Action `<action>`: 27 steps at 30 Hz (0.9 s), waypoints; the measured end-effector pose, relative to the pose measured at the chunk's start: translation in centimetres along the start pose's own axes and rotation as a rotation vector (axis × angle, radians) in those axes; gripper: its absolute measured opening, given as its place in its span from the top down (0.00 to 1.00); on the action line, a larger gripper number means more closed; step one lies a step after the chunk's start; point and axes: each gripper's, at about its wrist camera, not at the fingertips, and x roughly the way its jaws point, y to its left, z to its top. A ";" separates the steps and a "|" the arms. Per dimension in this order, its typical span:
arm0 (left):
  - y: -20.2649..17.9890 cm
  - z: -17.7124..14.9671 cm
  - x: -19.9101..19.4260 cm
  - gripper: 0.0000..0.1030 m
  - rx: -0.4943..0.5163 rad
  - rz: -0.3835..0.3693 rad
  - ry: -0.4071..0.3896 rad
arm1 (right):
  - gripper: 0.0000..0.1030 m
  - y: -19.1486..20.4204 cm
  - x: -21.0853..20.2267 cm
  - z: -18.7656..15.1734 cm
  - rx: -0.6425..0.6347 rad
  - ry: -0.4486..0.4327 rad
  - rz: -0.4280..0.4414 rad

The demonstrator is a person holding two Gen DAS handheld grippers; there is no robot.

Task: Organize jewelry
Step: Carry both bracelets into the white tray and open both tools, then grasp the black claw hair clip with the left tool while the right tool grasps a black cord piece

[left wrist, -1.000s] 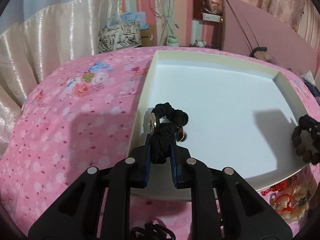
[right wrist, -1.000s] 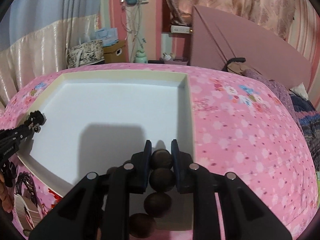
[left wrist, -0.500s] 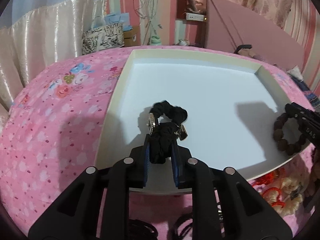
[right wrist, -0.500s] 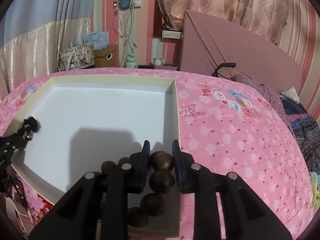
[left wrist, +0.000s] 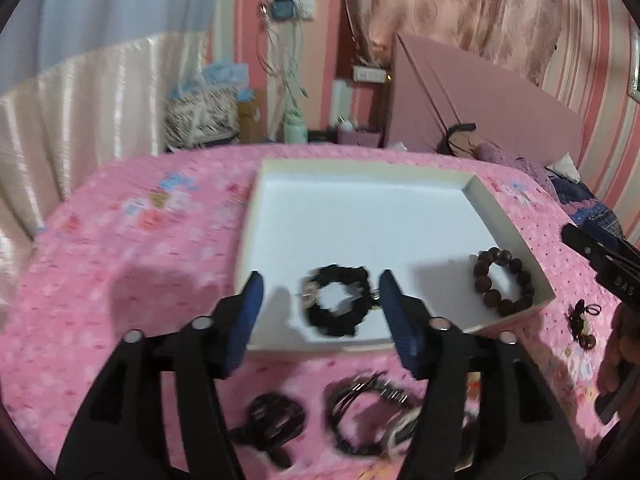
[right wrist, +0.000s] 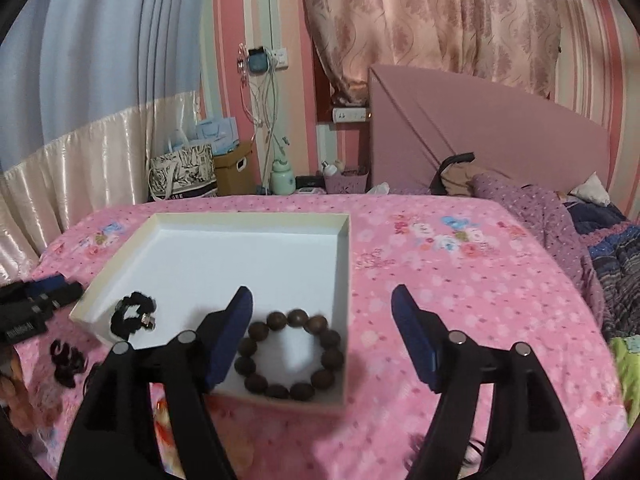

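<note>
Now both my grippers, left point(left wrist: 318, 300) and right point(right wrist: 322, 320), are opening, empty, above one scrunchie point(left wrist: 335, 306) and one bracelet point(right wrist: 289, 354).

Your left-wrist view is motion-blurred: the dark hair ties point(left wrist: 276, 416) and the tangle point(left wrist: 368, 412) on the bed below the tray can't be told apart. Your right hand-held gripper point(left wrist: 600, 256) is cut off by that picture's right edge, its jaws hidden. In the right-wrist view your left hand-held gripper point(right wrist: 36, 300) is cropped at the left edge.

A home bedroom is indicated: a bed with a pink floral sheet point(right wrist: 460, 280) is seen, a padded headboard point(right wrist: 480, 136) at two o'clock, patterned curtains point(right wrist: 420, 20) (twelve o'clock), striped wallpaper point(right wrist: 304, 80) behind.
</note>
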 end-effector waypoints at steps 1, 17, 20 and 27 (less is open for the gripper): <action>0.5 -0.4 -0.7 0.40 -0.003 0.007 -0.003 | 0.30 -0.2 -0.6 -0.3 0.003 -0.004 -0.002; 2.4 -9.2 -4.7 0.39 0.001 0.022 0.007 | 0.30 -2.9 -7.8 -8.8 0.012 0.007 -0.023; 3.2 -8.9 -4.2 0.39 0.003 0.061 0.010 | 0.30 -5.7 -8.5 -9.1 0.030 0.011 -0.087; 3.4 -8.9 -1.2 0.39 -0.009 0.060 0.089 | 0.33 -10.1 -6.5 -9.7 0.067 0.115 -0.080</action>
